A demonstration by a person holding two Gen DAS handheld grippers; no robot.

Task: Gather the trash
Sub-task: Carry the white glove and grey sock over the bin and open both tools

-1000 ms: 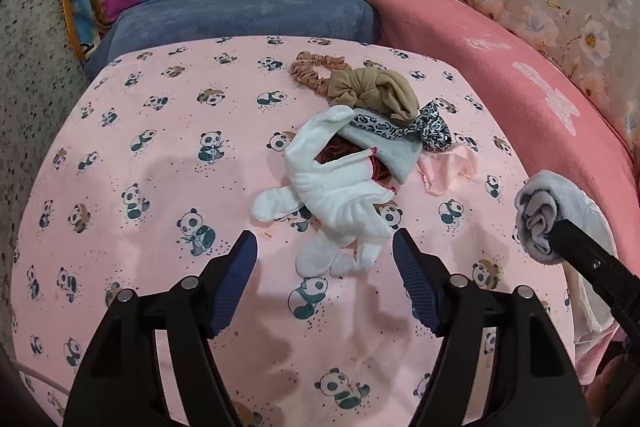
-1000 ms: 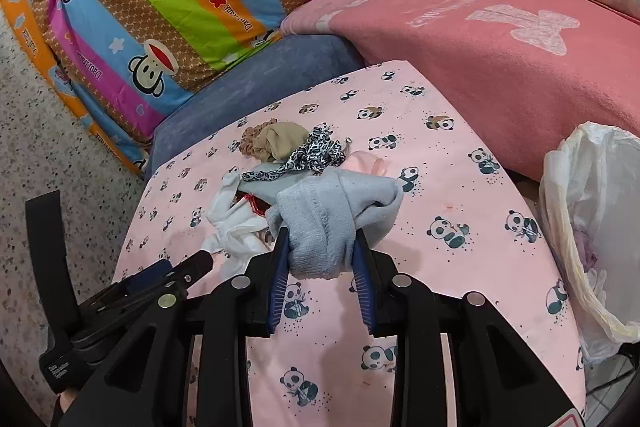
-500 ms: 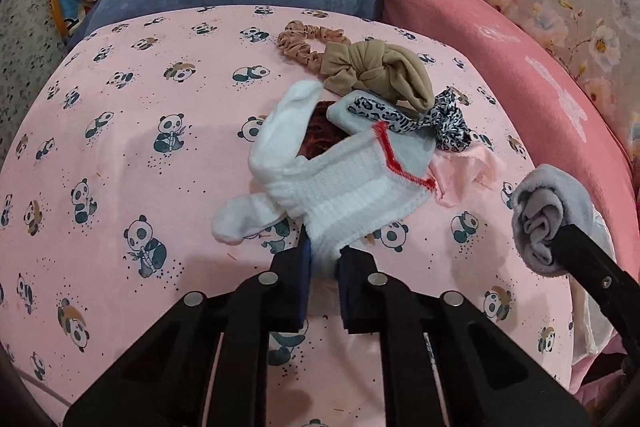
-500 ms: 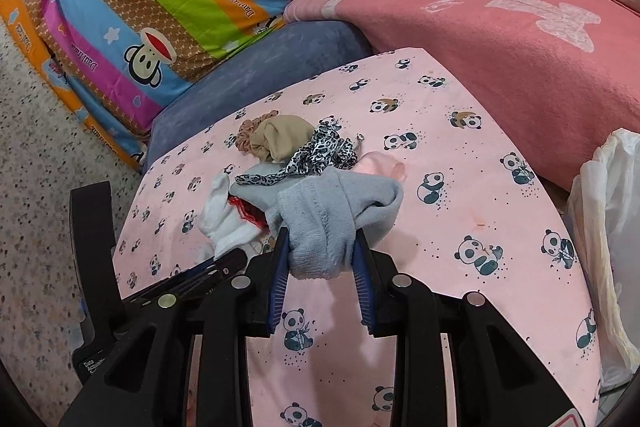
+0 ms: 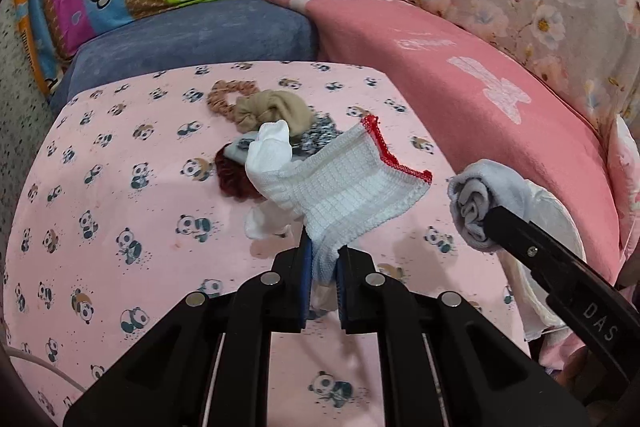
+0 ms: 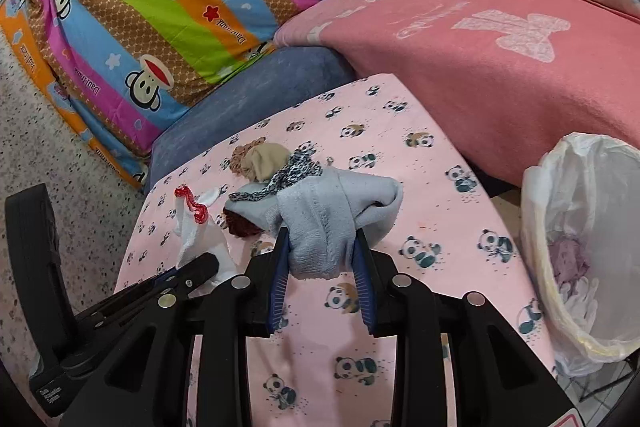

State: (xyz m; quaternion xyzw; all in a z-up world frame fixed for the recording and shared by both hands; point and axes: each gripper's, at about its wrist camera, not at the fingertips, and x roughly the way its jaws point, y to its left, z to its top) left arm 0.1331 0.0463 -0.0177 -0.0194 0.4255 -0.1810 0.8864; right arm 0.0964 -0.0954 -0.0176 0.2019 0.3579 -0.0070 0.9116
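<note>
Left gripper (image 5: 322, 269) is clamped on the white glove (image 5: 344, 195), right gripper (image 6: 322, 269) on the grey sock (image 6: 324, 223), both lifted off the panda sheet (image 6: 436, 291) for the lined bin (image 6: 536, 227) nearby.

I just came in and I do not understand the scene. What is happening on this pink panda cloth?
A person is clearing small fabric items with two handheld grippers. The left gripper is shut on a white knit glove with red trim, its jaws having just closed on it. The right gripper is shut on a bunched grey sock. A beige sock, scrunchies and a leopard-print band lie on the cloth. A lined trash bin stands at the right, some items already inside.
</note>
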